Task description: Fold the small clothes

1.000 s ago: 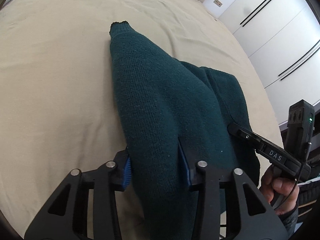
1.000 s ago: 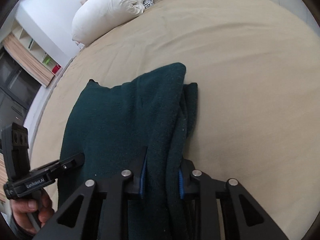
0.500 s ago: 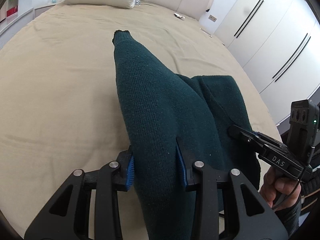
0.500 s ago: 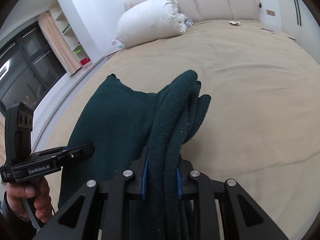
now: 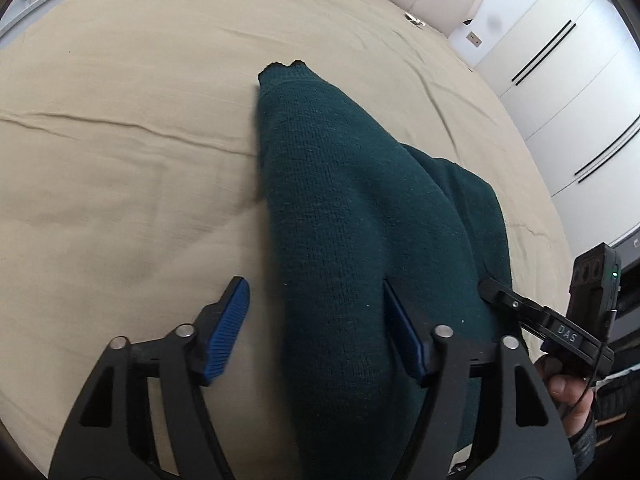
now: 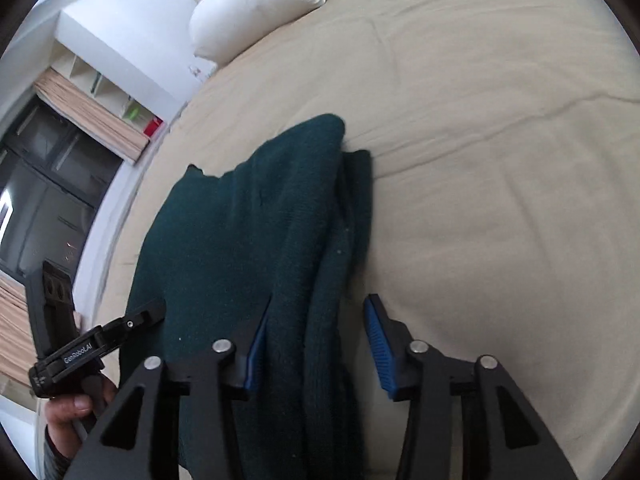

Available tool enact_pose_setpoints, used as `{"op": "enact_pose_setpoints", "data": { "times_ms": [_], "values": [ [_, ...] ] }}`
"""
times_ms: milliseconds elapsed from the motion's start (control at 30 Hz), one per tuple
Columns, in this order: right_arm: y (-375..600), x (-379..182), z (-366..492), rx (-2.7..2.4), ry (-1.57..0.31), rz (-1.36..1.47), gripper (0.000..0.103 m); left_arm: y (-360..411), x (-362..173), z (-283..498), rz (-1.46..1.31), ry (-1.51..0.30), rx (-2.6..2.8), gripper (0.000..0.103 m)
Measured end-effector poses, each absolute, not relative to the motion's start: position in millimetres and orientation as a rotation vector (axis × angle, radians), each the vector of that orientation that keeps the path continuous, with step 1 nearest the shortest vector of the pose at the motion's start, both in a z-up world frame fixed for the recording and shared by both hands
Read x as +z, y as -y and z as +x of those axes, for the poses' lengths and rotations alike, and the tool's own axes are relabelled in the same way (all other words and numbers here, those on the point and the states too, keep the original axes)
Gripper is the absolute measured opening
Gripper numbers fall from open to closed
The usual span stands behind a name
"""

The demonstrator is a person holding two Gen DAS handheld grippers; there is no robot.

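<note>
A dark green knitted sweater point(image 5: 352, 216) lies in folded layers on the beige bed; it also shows in the right wrist view point(image 6: 248, 248). My left gripper point(image 5: 316, 332) is open, its blue pads spread wide on either side of the sweater's near left edge, no grip on it. My right gripper point(image 6: 316, 344) is open too, its pads apart around the sweater's bunched right edge. Each gripper also shows in the other's view: the right one point(image 5: 536, 316) and the left one point(image 6: 120, 328), both resting at the sweater's near edge.
The beige bed sheet point(image 5: 120, 152) spreads around the sweater with light wrinkles. A white pillow point(image 6: 256, 4) lies at the headboard. White wardrobe doors point(image 5: 572, 80) stand on the right side. A window with a curtain point(image 6: 60, 152) is on the left.
Both grippers have opened and let go of the sweater, which now lies lower on the bed. Both cameras have tilted down toward the sheet.
</note>
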State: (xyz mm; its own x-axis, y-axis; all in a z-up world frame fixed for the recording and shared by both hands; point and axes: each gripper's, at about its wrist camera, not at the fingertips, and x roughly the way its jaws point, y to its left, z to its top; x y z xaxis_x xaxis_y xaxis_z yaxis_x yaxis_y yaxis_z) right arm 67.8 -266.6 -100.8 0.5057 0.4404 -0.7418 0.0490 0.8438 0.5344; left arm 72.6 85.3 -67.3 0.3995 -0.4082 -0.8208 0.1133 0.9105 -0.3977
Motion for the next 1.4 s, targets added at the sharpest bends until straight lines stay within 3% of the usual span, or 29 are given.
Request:
{"op": "enact_pose_setpoints", "data": {
  "times_ms": [100, 233, 433, 667, 700, 767, 867, 1100, 1233, 1400],
  "values": [
    [266.5, -85.2, 59.6, 0.217, -1.011, 0.499, 0.052, -92.7, -63.0, 72.7, -0.315, -1.104, -0.311, 0.068],
    [274.3, -45.7, 46.2, 0.147, -0.935, 0.455, 0.051, -86.8, -24.6, 64.4, -0.210, -0.939, -0.229, 0.068],
    [251.6, 4.3, 33.1, 0.422, -0.804, 0.519, 0.051, -55.3, 0.6, 47.0, -0.127, -0.838, -0.349, 0.068],
    [234.2, -69.6, 34.6, 0.528, -1.011, 0.597, 0.051, -24.7, -62.2, 31.9, 0.074, -0.896, -0.299, 0.069],
    [240.4, -87.8, 31.9, 0.501, -1.037, 0.603, 0.045, -25.0, -74.8, 32.7, 0.078, -0.908, -0.304, 0.074],
    [256.1, -104.3, 25.6, 0.513, -1.011, 0.665, 0.018, -37.2, -95.0, 36.8, -0.045, -0.957, -0.350, 0.079],
    [277.3, -117.3, 22.4, 0.531, -1.004, 0.756, 0.000, -43.0, -103.7, 36.7, -0.110, -0.944, -0.366, 0.081],
    [281.5, -99.0, 21.4, 0.505, -0.972, 0.692, 0.004, -75.6, -65.4, 44.8, -0.179, -0.901, -0.317, 0.081],
    [277.5, -68.5, 18.5, 0.505, -0.914, 0.653, 0.033, -108.7, -37.5, 44.0, -0.271, -0.850, -0.299, 0.081],
    [249.7, -55.0, 20.1, 0.625, -0.890, 0.641, 0.042, -95.2, -32.7, 27.7, -0.259, -0.853, -0.393, 0.081]
  ]
}}
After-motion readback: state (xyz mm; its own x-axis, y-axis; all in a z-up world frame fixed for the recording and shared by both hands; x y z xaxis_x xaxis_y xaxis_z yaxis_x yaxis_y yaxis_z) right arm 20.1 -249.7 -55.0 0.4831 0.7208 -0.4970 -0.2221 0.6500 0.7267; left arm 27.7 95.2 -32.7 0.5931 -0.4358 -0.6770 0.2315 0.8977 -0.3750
